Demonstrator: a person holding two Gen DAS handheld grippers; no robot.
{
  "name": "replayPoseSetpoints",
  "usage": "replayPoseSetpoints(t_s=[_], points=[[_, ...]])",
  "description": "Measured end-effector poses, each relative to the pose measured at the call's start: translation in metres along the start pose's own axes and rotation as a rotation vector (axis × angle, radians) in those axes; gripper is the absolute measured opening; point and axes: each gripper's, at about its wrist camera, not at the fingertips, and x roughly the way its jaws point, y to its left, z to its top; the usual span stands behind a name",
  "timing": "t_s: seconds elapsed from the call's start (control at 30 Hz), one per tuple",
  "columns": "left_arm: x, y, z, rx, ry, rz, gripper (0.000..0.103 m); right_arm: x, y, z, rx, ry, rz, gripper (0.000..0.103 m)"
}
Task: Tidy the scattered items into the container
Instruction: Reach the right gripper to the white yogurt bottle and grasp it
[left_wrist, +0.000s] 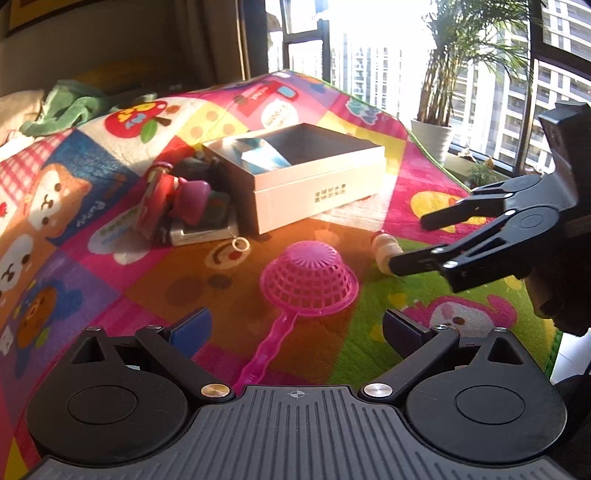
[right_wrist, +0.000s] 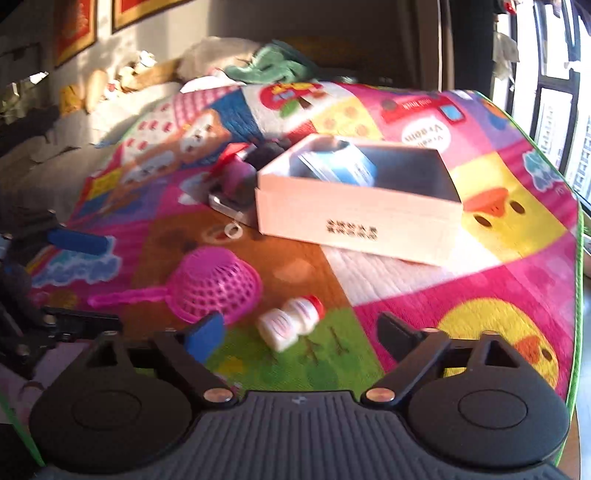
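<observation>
My right gripper (right_wrist: 299, 334) has jaws spread, small white bottle (right_wrist: 290, 323) lying between them untouched; left gripper (left_wrist: 295, 328) spread too, pink strainer (left_wrist: 310, 278) just ahead

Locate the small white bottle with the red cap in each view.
Left wrist: small white bottle right of centre, partly behind the right tool.
Right wrist: bottle lower centre, lying on its side.
Shared landmark: pink strainer, beside it in both.
</observation>
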Motion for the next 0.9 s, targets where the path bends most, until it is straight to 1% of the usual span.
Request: replayPoseSetpoints(t_s=[0.03,0.07,0.1,0.17,0.23,0.33,0.43,0.47,0.53,0.57,0.6,0.63,0.77,0.83,0.87,0.9], points=[[0.002,-0.001,-0.001,-0.003,0.009,0.0,0.101,0.005,-0.001,-0.001,0.013,0.013,0.004,0.06],[0.004,-0.001,-0.003,-0.012,0.02,-0.003,0.101,0.009,-0.002,-0.001,0.034,0.019,0.016,0.049],[0.006,-0.001,-0.004,-0.026,0.034,-0.008,0.101,0.011,-0.004,-0.001,0.054,0.018,0.027,0.042],[0.01,-0.001,-0.009,-0.06,0.065,-0.028,0.101,0.014,-0.004,-0.001,0.072,0.01,0.03,0.034],[0.013,-0.002,-0.012,-0.086,0.085,-0.053,0.101,0.014,-0.005,-0.001,0.071,0.005,0.021,0.034],[0.015,-0.008,-0.013,-0.105,0.087,-0.086,0.101,0.011,-0.009,-0.004,0.067,0.01,0.018,0.034],[0.02,-0.017,-0.009,-0.113,0.088,-0.149,0.101,0.006,-0.013,-0.007,0.062,0.005,0.011,0.035],[0.021,-0.021,-0.007,-0.113,0.088,-0.169,0.101,0.005,-0.014,-0.007,0.06,0.002,0.01,0.036],[0.021,-0.028,-0.005,-0.094,0.084,-0.19,0.101,0.002,-0.016,-0.007,0.053,-0.011,0.005,0.043],[0.021,-0.03,-0.005,-0.084,0.081,-0.193,0.101,0.001,-0.016,-0.007,0.046,-0.022,-0.002,0.05],[0.02,-0.031,-0.004,-0.078,0.078,-0.194,0.101,0.001,-0.016,-0.006,0.034,-0.032,-0.007,0.055],[0.019,-0.031,-0.004,-0.075,0.076,-0.192,0.101,0.002,-0.015,-0.005,0.02,-0.038,-0.007,0.056],[0.015,-0.025,-0.002,-0.076,0.068,-0.152,0.101,0.015,-0.016,0.003,0.023,-0.016,0.016,0.057],[0.014,-0.02,-0.001,-0.083,0.065,-0.125,0.101,0.023,-0.016,0.006,0.039,-0.002,0.02,0.054],[0.015,-0.017,-0.001,-0.087,0.063,-0.111,0.101,0.025,-0.016,0.006,0.045,0.001,0.025,0.047],[0.016,-0.015,0.0,-0.089,0.062,-0.097,0.101,0.027,-0.015,0.005,0.051,0.003,0.032,0.042]])
